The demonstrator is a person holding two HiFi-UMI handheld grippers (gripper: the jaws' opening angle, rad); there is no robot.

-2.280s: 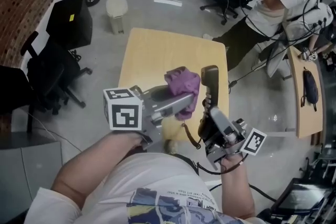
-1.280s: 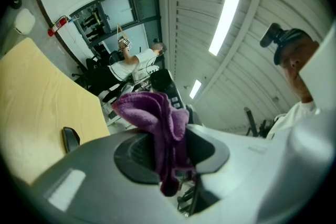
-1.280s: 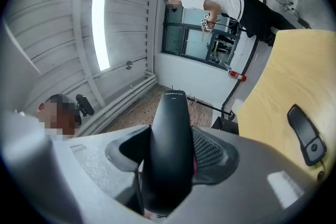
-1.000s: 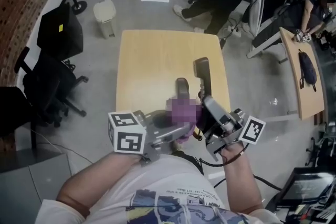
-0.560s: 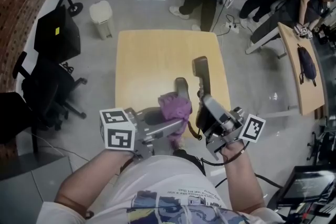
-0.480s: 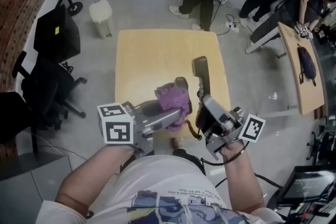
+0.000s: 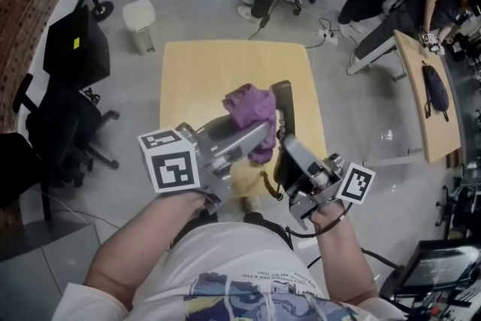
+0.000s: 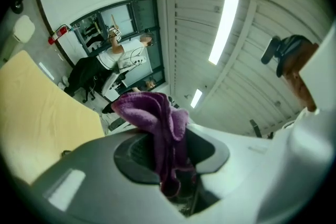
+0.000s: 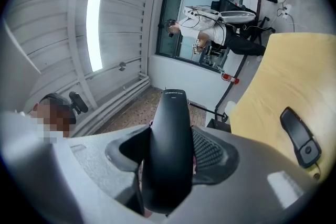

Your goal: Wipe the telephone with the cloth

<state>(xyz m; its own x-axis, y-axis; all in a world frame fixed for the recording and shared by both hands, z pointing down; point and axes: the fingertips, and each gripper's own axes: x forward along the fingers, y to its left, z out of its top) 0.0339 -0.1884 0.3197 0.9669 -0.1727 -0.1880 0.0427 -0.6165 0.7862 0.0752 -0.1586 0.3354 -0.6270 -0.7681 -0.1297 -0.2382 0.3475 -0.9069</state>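
Observation:
My right gripper [image 7: 289,152] is shut on a black telephone handset [image 7: 283,110] and holds it upright above the wooden table [image 7: 203,71]. The right gripper view shows the handset [image 9: 168,149] clamped between the jaws of that gripper [image 9: 169,168]. My left gripper [image 7: 257,137] is shut on a purple cloth [image 7: 252,110], which bunches against the upper left side of the handset. In the left gripper view the cloth [image 8: 152,113] hangs from the gripper [image 8: 170,170]. A coiled cord [image 7: 269,186] dangles below. The phone's black base [image 9: 298,136] lies on the table.
A white bin [image 7: 139,17] and black office chairs [image 7: 68,124] stand on the floor to the left. A second wooden table [image 7: 421,86] is at the right. People sit and stand at the far side of the room.
The left gripper has carried the cloth up and away from me along the handset, from near its lower part to its upper end. The right gripper holds the handset as before.

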